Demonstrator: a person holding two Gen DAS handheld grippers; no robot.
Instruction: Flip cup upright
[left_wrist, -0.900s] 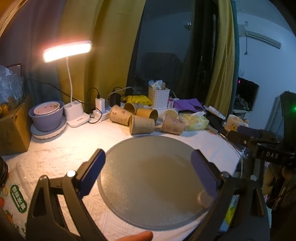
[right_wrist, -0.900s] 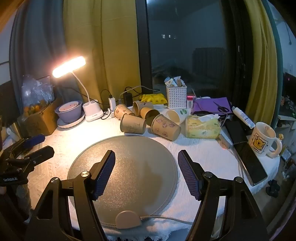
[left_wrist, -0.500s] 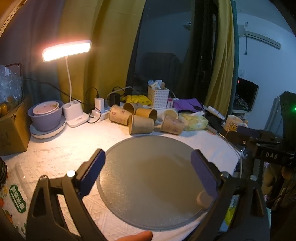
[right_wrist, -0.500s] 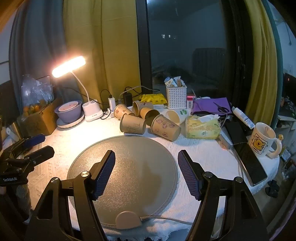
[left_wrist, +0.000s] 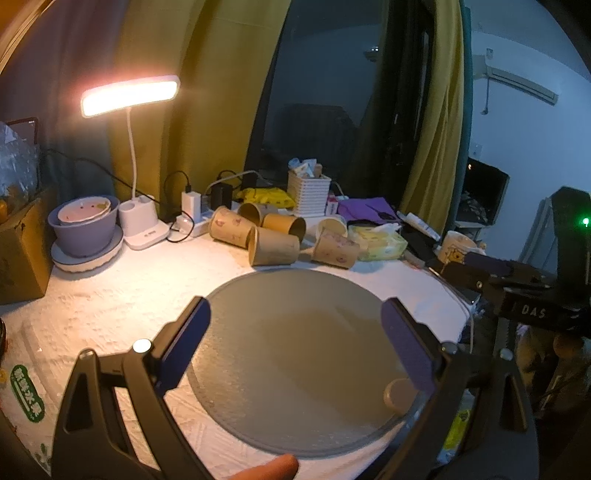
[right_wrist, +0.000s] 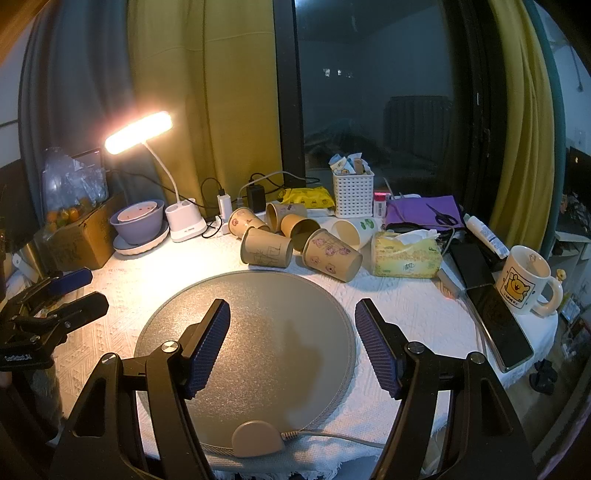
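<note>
Several brown paper cups lie on their sides in a cluster at the back of the table, among them a plain one (right_wrist: 266, 253) (left_wrist: 274, 248) and one with pink animal prints (right_wrist: 331, 255) (left_wrist: 335, 249). A white cup (right_wrist: 352, 230) lies behind them. My right gripper (right_wrist: 291, 347) is open and empty above the round grey mat (right_wrist: 258, 314), well short of the cups. My left gripper (left_wrist: 295, 345) is open and empty above the same mat (left_wrist: 295, 295). Each gripper shows at the edge of the other's view.
A lit desk lamp (right_wrist: 138, 133), a purple bowl (right_wrist: 138, 221), a white basket (right_wrist: 352, 194), a tissue pack (right_wrist: 404, 254), a bear mug (right_wrist: 524, 280), a phone (right_wrist: 498, 325) and chargers with cables (right_wrist: 236, 201) crowd the back and right of the white tablecloth. A cardboard box (right_wrist: 79, 240) stands at left.
The left wrist view has drifted very slightly. Both grippers stay open and the cups have not moved.
</note>
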